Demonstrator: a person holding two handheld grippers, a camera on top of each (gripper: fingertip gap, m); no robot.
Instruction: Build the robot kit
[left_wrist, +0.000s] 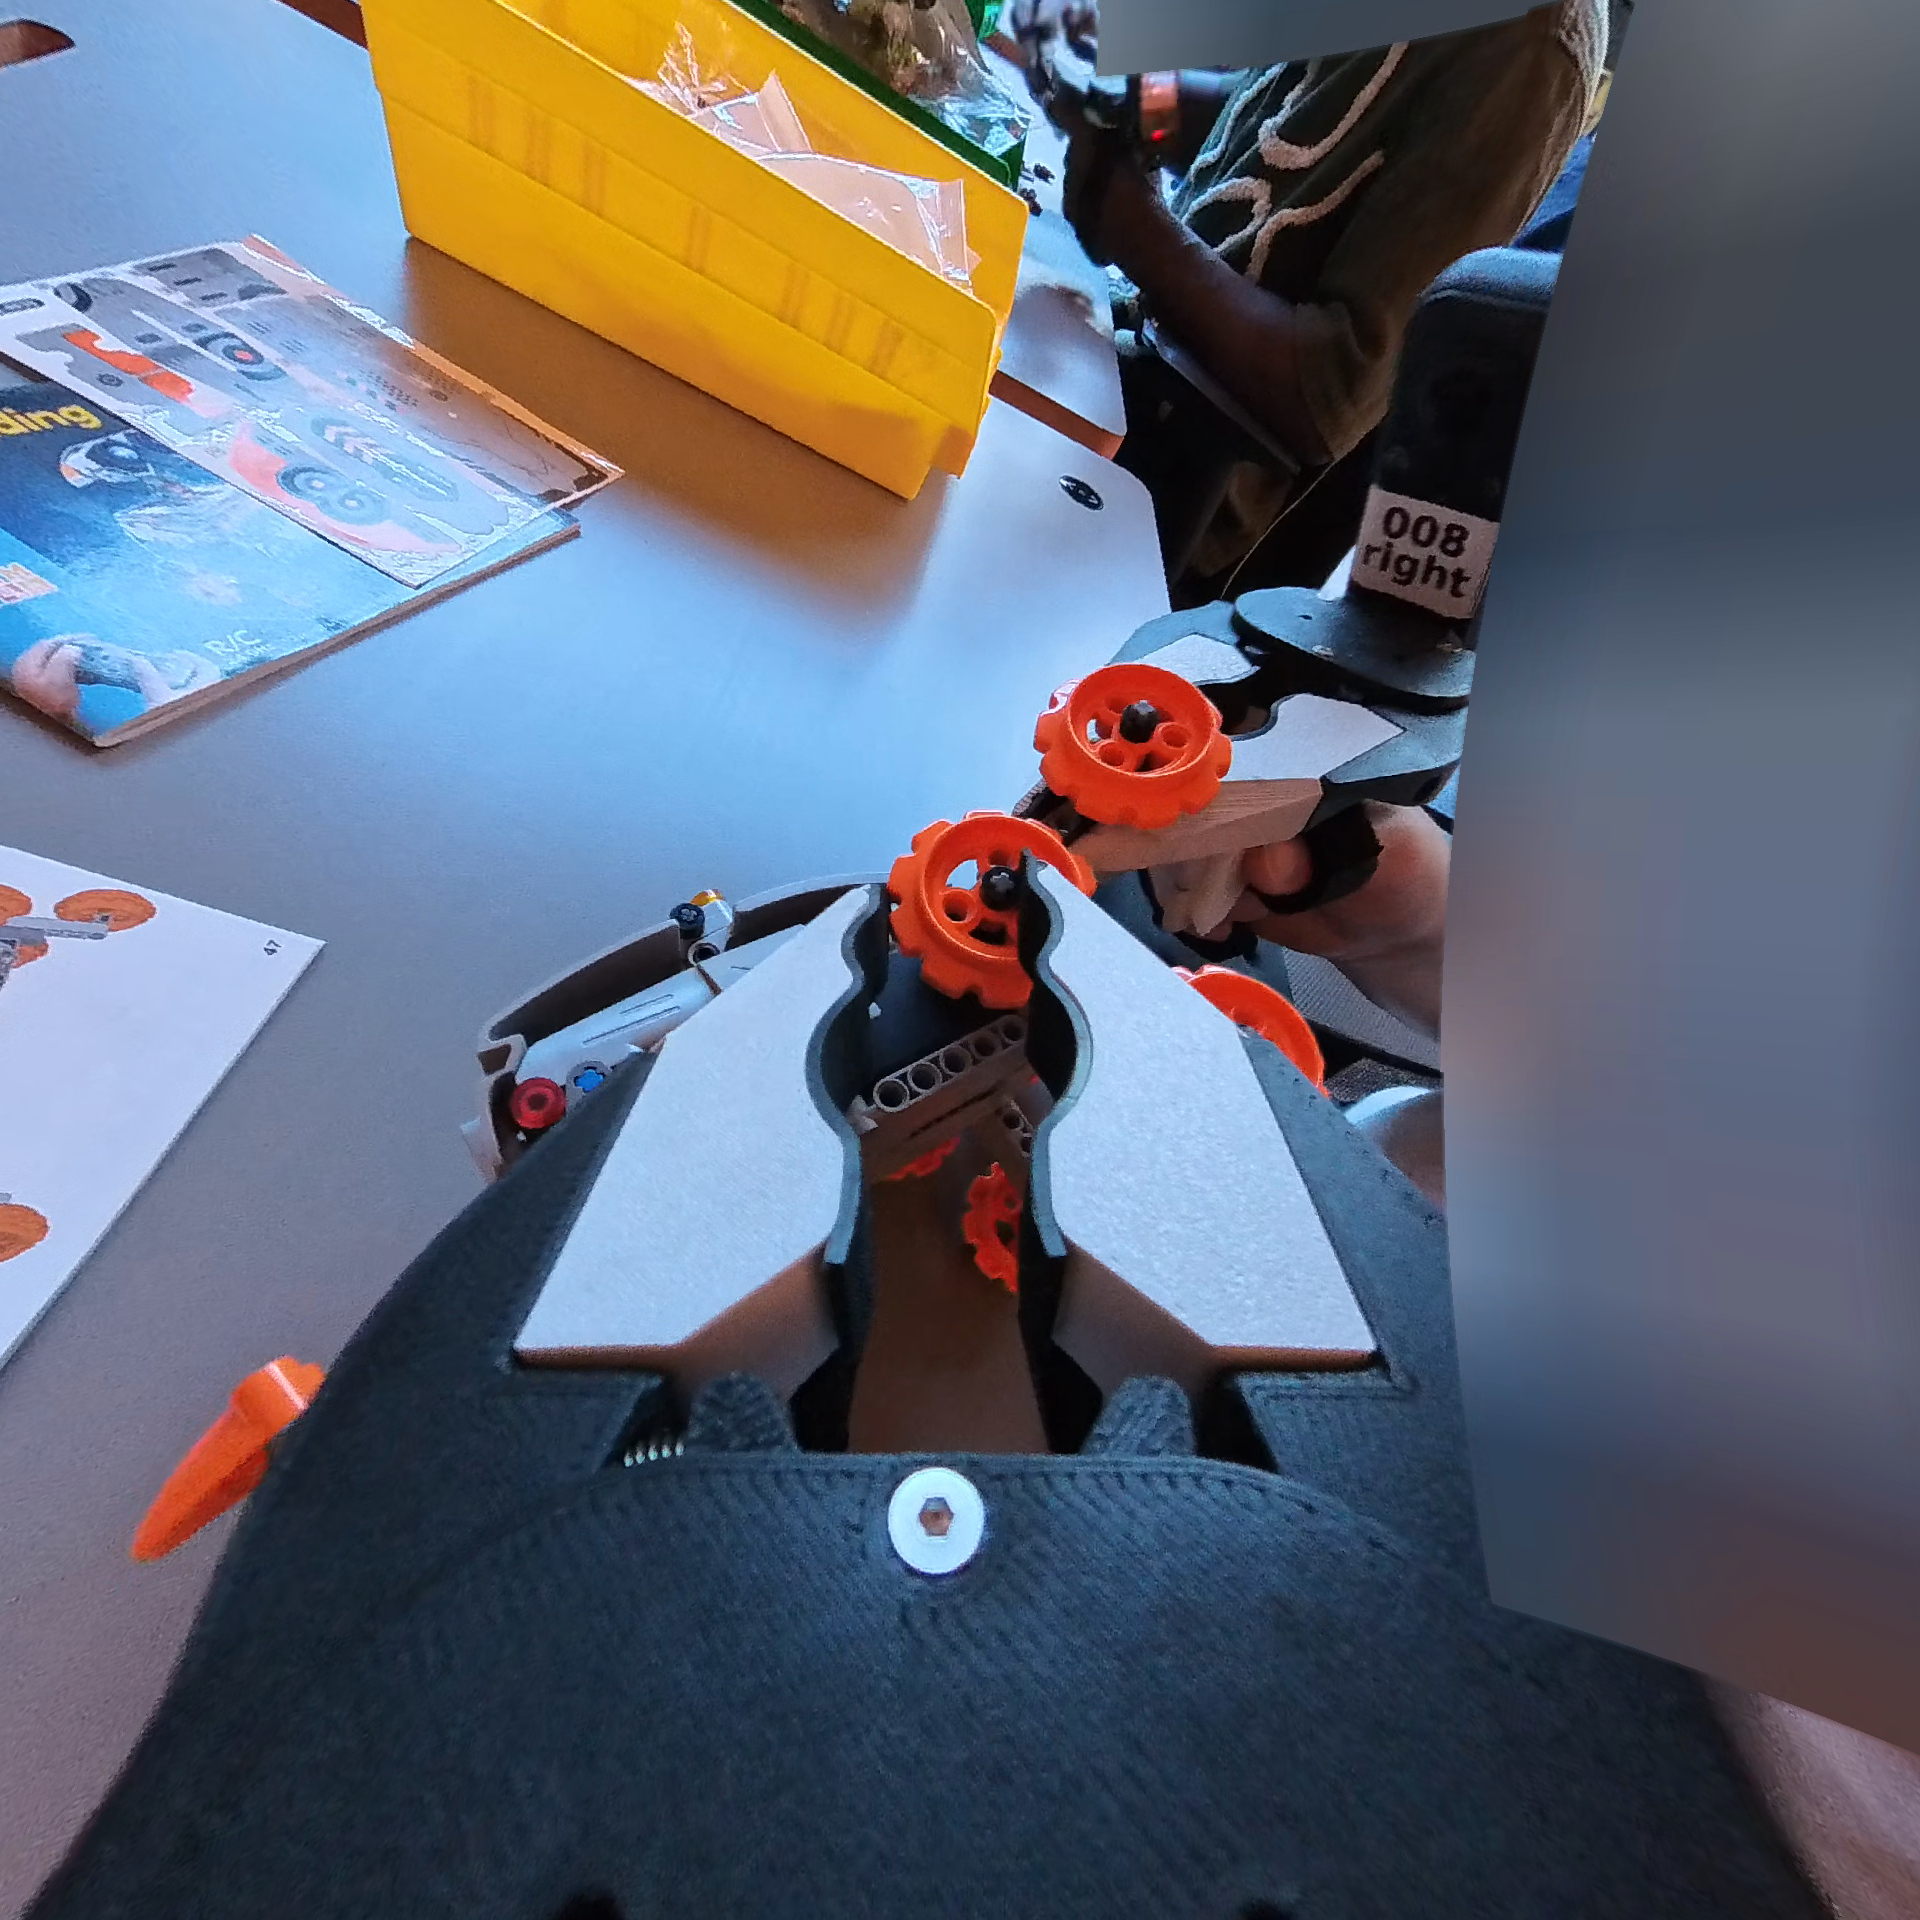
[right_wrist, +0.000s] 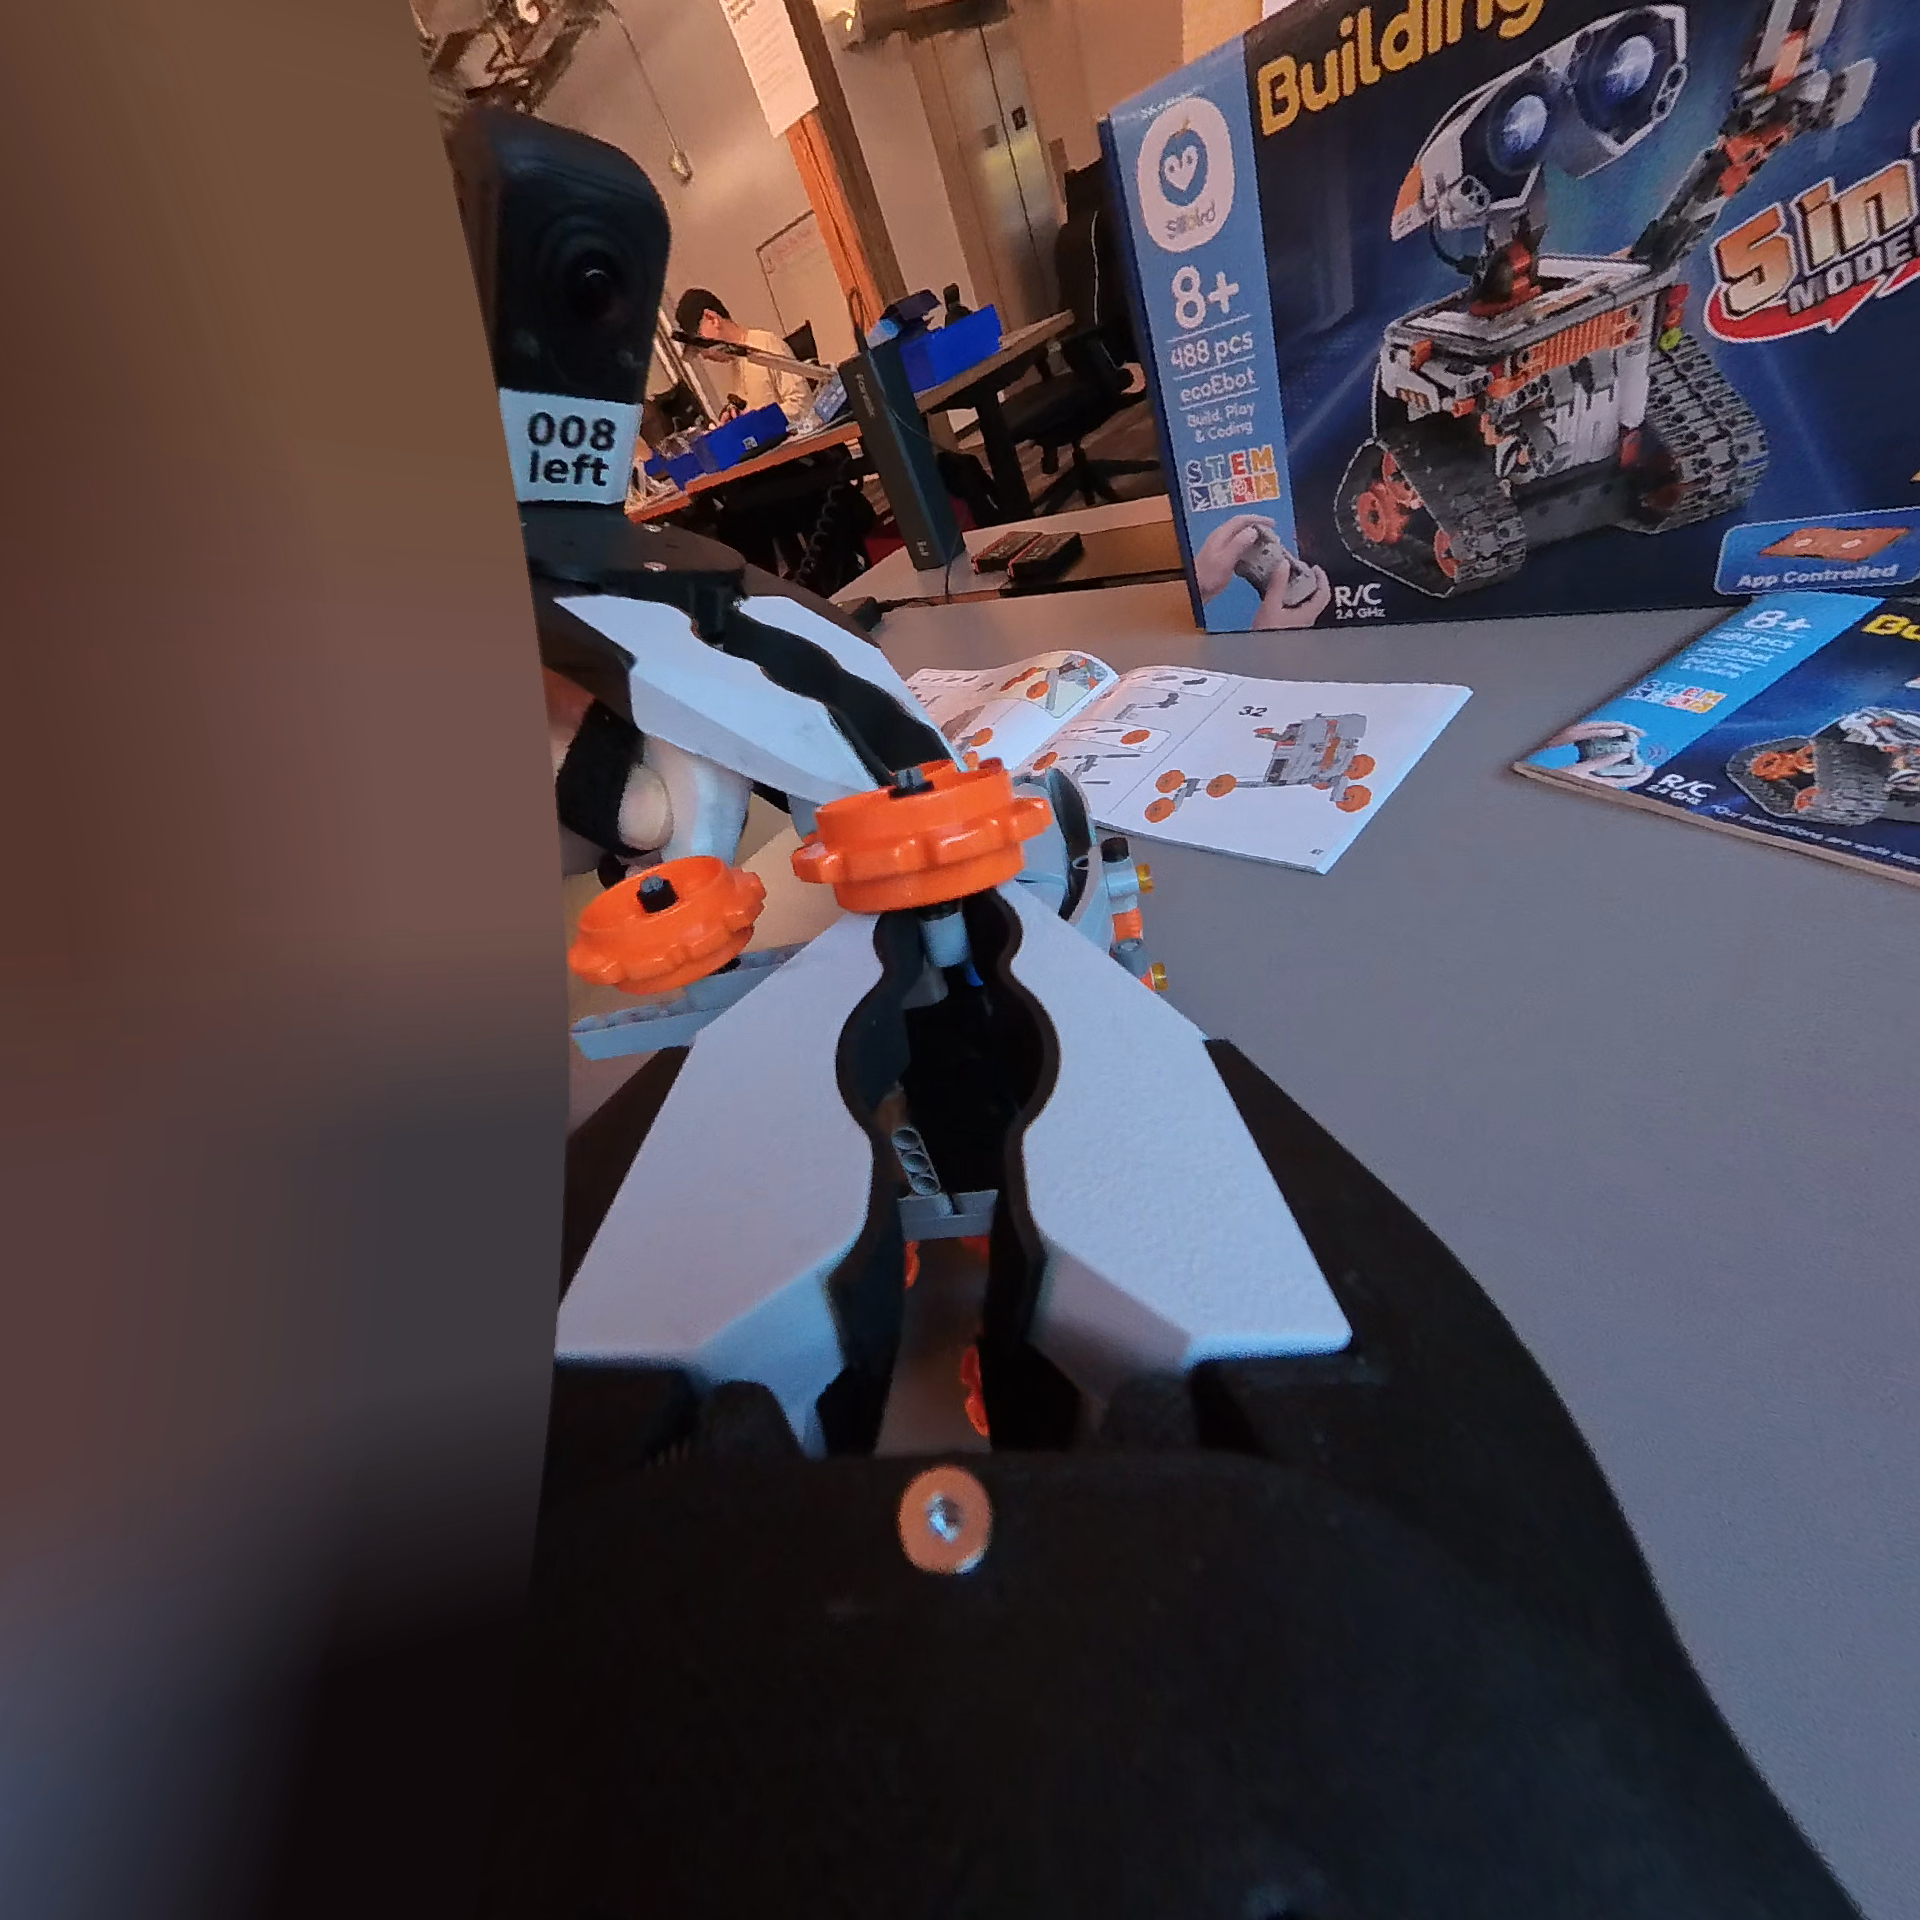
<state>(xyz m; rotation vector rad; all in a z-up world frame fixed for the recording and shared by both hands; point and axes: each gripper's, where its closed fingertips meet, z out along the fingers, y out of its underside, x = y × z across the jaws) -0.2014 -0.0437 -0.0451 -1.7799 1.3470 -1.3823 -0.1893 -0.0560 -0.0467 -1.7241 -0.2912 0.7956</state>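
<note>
A brick-built model with a grey beam (left_wrist: 945, 1081), a white body (left_wrist: 613, 1029) and several orange toothed wheels sits on the dark table (left_wrist: 675, 727). My left gripper (left_wrist: 956, 899) is shut around the nearest orange wheel (left_wrist: 961, 935), at its black centre pin. My right gripper (right_wrist: 956, 920) is shut on the model's axle stub just under that same wheel (right_wrist: 914, 847). The right gripper also shows in the left wrist view (left_wrist: 1060, 816), behind the wheel. The left gripper shows in the right wrist view (right_wrist: 894, 779), on top of the wheel. A second orange wheel (left_wrist: 1132, 743) stands beside them.
A yellow bin (left_wrist: 686, 229) stands at the back. Booklets (left_wrist: 260, 468) and an open instruction page (left_wrist: 135, 1039) lie left. A loose orange part (left_wrist: 223, 1455) lies near my left gripper. The kit box (right_wrist: 1558, 312), an open manual (right_wrist: 1247, 748) and a person opposite (left_wrist: 1299, 260) are near. The tips of both grippers are at nearly the same place.
</note>
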